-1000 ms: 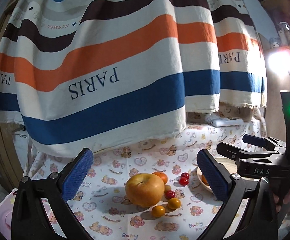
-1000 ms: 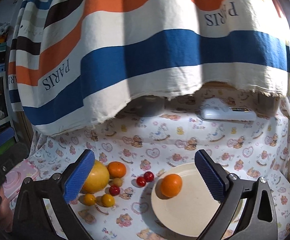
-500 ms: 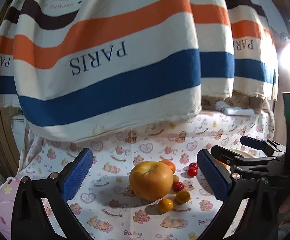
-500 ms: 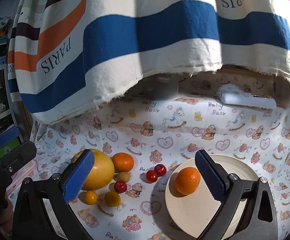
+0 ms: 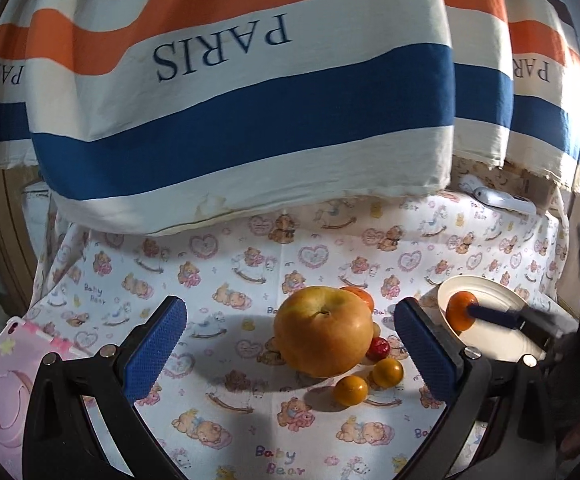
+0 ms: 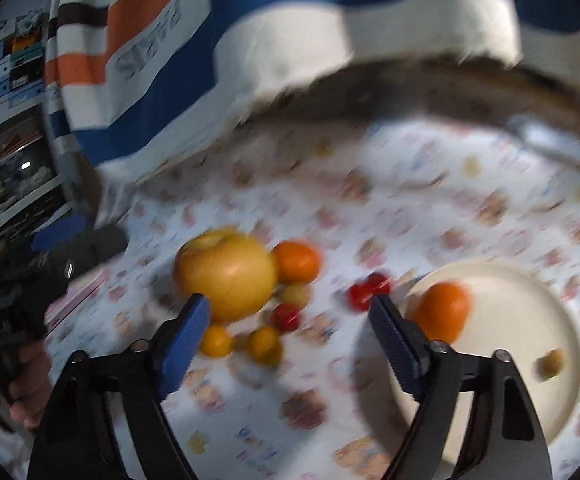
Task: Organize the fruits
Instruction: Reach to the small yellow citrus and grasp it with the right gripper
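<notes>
The bench [image 5: 249, 264] is carrying a large yellow fruit [image 5: 324, 336] ringed by small fruits beside the plate [image 6: 530, 320] holding one orange [image 6: 442, 316], while the left tongs [image 5: 290, 352] are gaping empty and the right tongs [image 6: 290, 336] are closing on nothing.

The right gripper [image 6: 290, 320] is closing its jaws from the wide spread of a second ago, with nothing between them, and is dipping toward the worktop [image 6: 410, 208]. The small fruits [image 6: 265, 340] are now lying just ahead of its fingertips, the orange [image 6: 442, 312] just beyond its right finger.
</notes>
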Motion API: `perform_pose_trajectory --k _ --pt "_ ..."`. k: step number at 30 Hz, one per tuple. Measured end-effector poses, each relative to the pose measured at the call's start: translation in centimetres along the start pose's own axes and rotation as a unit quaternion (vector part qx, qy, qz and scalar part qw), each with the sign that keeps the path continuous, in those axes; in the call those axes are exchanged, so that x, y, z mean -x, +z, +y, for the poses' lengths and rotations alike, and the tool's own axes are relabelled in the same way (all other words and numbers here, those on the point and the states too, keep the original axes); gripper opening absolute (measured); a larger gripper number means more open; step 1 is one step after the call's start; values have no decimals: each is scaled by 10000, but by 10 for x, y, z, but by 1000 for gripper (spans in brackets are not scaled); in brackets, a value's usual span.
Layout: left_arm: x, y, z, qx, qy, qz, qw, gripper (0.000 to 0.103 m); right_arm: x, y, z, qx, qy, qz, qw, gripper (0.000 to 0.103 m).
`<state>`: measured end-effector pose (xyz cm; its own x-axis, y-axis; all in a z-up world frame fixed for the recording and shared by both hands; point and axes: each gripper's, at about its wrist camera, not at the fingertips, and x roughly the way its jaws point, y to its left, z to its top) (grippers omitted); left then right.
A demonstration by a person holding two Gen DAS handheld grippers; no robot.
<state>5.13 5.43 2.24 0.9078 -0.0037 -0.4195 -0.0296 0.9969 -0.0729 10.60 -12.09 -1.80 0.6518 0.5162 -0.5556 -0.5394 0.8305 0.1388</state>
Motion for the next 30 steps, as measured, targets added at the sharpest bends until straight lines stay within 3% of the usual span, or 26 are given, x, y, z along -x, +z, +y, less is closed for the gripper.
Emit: perform_pose_trajectory --k 2,5,12,18,23,30 --pt "0 2 3 59 37 21 10000 103 -10 -4 2 -29 128 265 9996 67" --pt "-2 4 8 126 168 113 9997 103 -17 -6 4 33 70 425 9991 59" --pt "-16 1 10 110 374 525 9979 103 -33 -2 6 102 214 857 9960 55" --pt "-20 0 11 134 398 712 9966 103 -55 0 7 141 55 1138 9934 50" --pt "-18 1 9 67 391 683 9969 103 -73 -5 11 216 59 1488 9886 35" --pt "-16 0 3 -74 356 590 9976 103 -64 -14 17 233 5 1307 9911 30"
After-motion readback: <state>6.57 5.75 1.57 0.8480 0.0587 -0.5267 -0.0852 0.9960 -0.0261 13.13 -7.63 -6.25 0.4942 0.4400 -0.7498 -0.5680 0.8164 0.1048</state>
